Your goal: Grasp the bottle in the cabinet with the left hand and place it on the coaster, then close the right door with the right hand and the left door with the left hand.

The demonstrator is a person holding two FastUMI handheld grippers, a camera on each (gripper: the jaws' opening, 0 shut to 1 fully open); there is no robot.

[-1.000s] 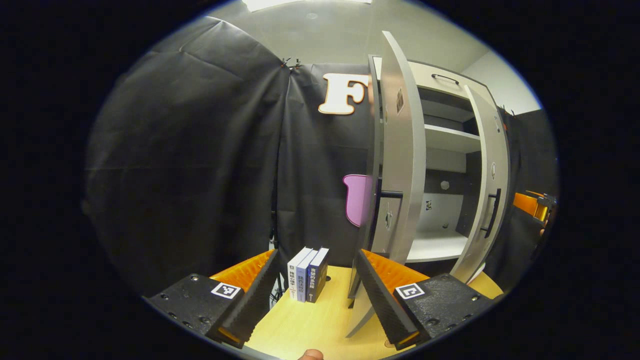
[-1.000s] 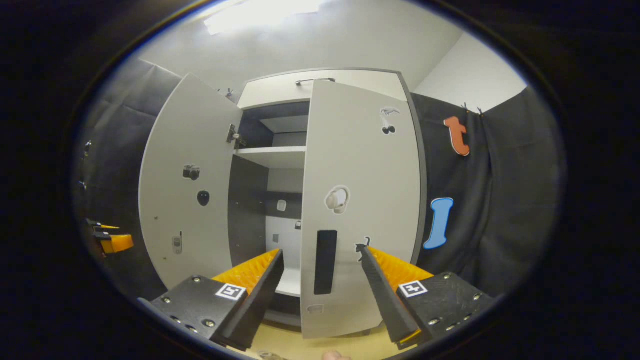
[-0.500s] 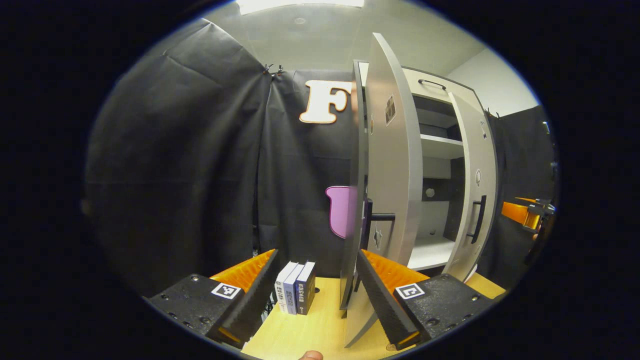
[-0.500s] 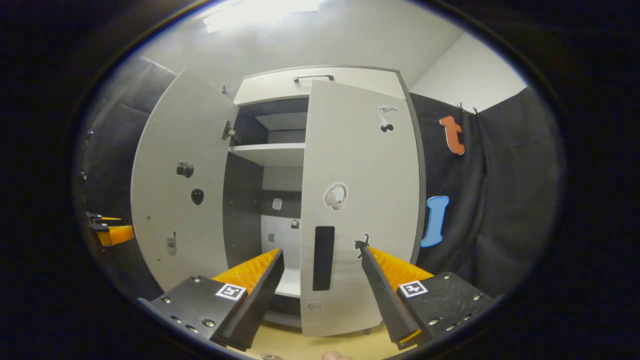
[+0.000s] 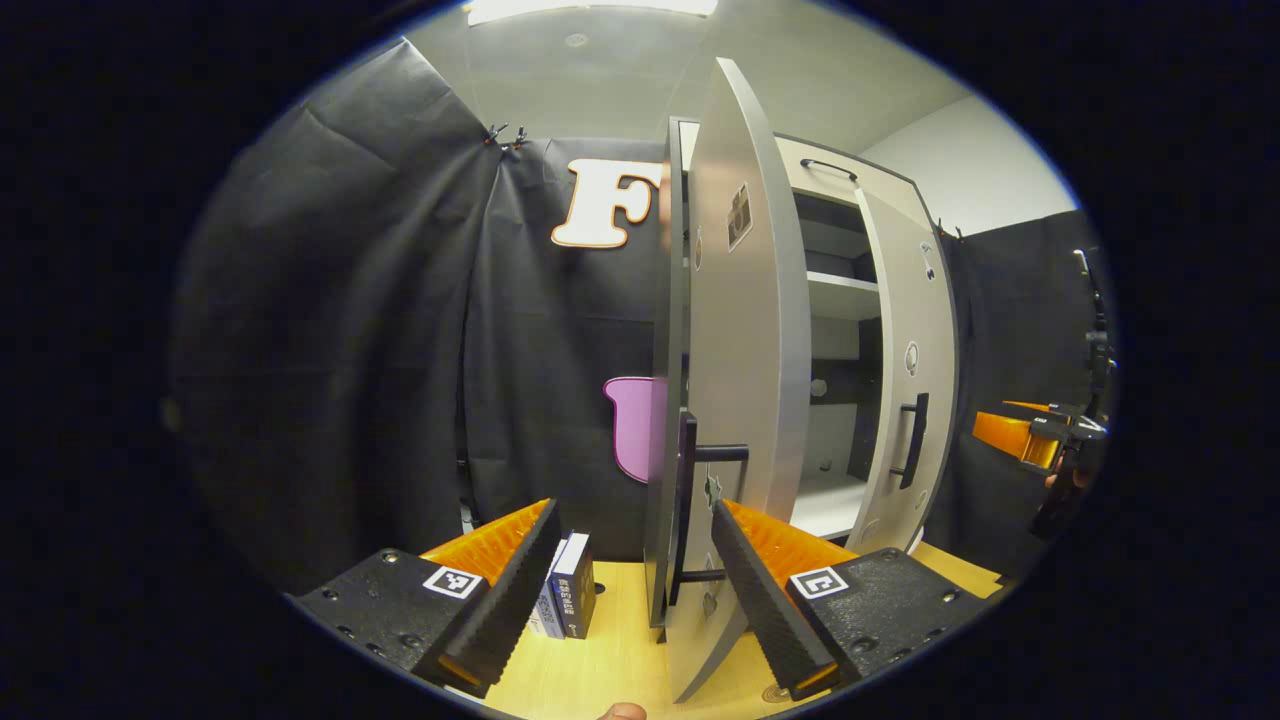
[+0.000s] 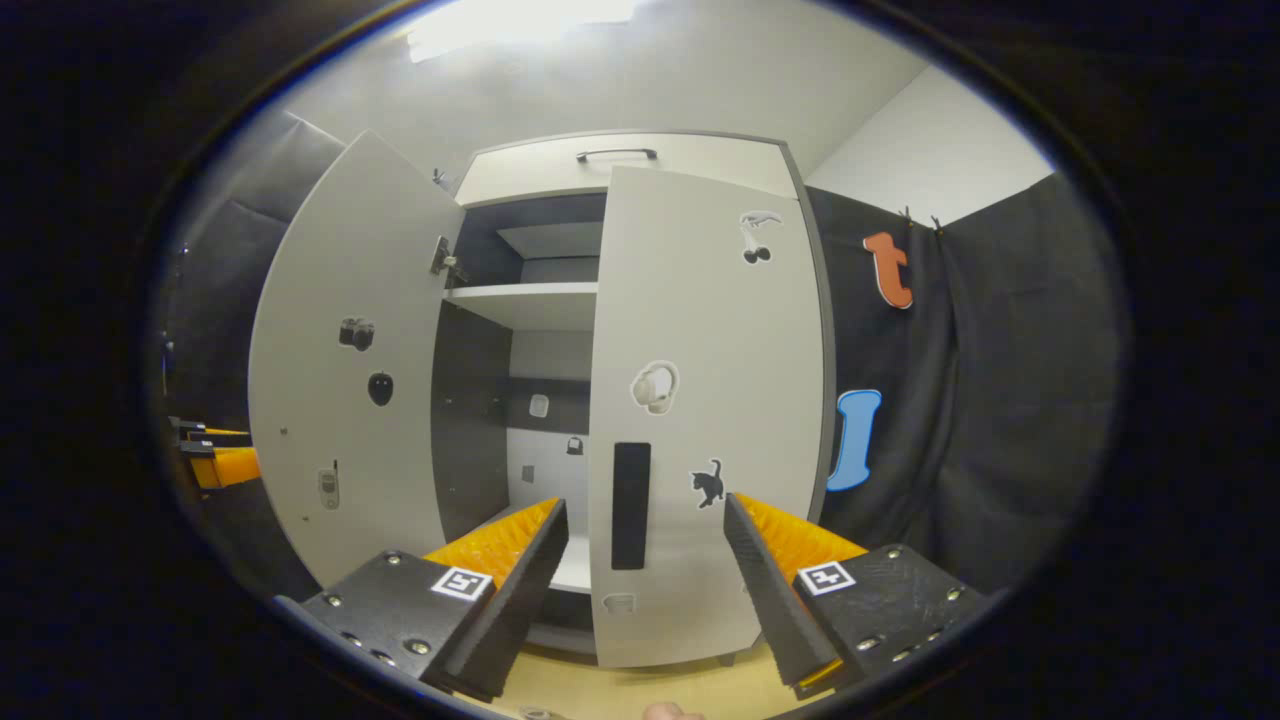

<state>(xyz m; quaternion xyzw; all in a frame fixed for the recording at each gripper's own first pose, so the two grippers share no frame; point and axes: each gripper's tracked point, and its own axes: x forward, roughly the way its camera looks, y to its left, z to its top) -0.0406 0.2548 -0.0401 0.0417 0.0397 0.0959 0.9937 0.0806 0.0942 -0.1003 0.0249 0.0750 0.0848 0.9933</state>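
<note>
Now the right tool (image 6: pixel 640 590), fingers apart, is facing the half-shut right door (image 6: pixel 705 400); being a stiff, light hinged panel, it is probably best pushed near its black handle (image 6: pixel 630 505).

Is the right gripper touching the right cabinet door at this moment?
Cannot tell. In the right gripper view the right gripper is open, its fingers either side of the right door and its handle, but no contact or gap shows plainly.

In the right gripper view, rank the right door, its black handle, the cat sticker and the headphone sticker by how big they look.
Largest to smallest:
1. right door
2. black handle
3. headphone sticker
4. cat sticker
The two stickers look close in size, so their order is unsure.
</note>
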